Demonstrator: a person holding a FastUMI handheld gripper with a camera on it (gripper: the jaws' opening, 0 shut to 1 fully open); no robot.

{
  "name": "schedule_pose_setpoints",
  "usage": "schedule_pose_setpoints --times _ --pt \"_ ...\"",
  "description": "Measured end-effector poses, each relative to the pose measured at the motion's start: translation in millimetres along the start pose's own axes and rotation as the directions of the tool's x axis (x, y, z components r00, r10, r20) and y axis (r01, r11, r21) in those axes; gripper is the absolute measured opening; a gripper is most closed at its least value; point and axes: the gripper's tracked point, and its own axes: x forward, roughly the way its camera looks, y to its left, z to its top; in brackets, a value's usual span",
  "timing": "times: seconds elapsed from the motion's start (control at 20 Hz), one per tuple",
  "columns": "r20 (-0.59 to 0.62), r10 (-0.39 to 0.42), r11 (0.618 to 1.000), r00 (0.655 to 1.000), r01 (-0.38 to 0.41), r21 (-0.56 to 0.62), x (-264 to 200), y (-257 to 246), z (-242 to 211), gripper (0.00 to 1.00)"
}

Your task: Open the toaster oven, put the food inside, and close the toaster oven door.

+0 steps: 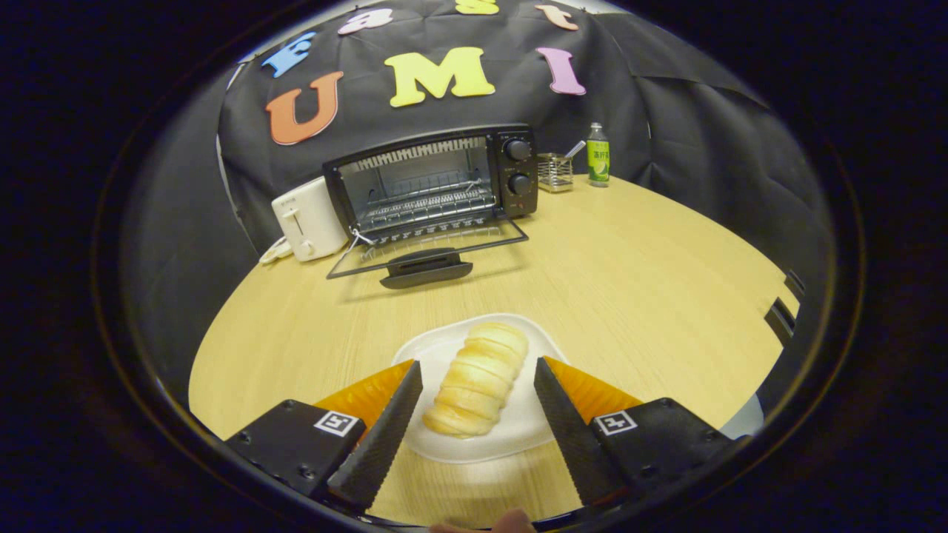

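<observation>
With the oven (433, 192) door down, close the wide-spread gripper (478, 396) evenly on the bread (478, 389) flanks, gently, leaving the plate (437, 348) undisturbed.

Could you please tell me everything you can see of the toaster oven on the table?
The toaster oven is a small black box, metal by the look of it, standing upright at the far side of the wooden table, well beyond the gripper, whose fingers are open around the bread roll. Its glass door is folded fully down, its dark handle toward the gripper. A wire rack sits inside, with nothing on it. Two round knobs are stacked on its front panel. A white toaster stands close beside it.
</observation>
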Motion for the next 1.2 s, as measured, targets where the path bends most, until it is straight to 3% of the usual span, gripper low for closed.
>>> schedule_pose_setpoints --times 0.2,0.3,0.45,0.6,0.65,0.75,1.0,1.2 --pt "-0.026 -0.023 1.000 0.999 0.023 0.014 9.9 -3.1 -8.1 0.99" --pt "-0.041 -0.029 1.000 0.999 0.029 0.008 10.9 -3.6 -10.6 0.94" --pt "-0.024 -0.024 1.000 0.999 0.024 0.018 13.5 -3.6 -8.5 0.73" --pt "-0.028 -0.018 0.999 0.999 0.019 0.049 11.6 -6.8 -7.9 0.58" --pt "-0.027 -0.013 0.998 1.000 0.015 0.068 10.8 -7.7 -6.3 0.47" --pt "-0.011 -0.003 0.996 1.000 0.004 0.094 3.4 -7.7 1.4 0.40" --pt "0.081 0.045 0.989 0.996 -0.056 0.137 -26.4 -2.1 49.7 0.35" --pt "0.116 0.093 0.981 0.989 -0.111 0.158 -18.6 12.5 101.9 0.35"
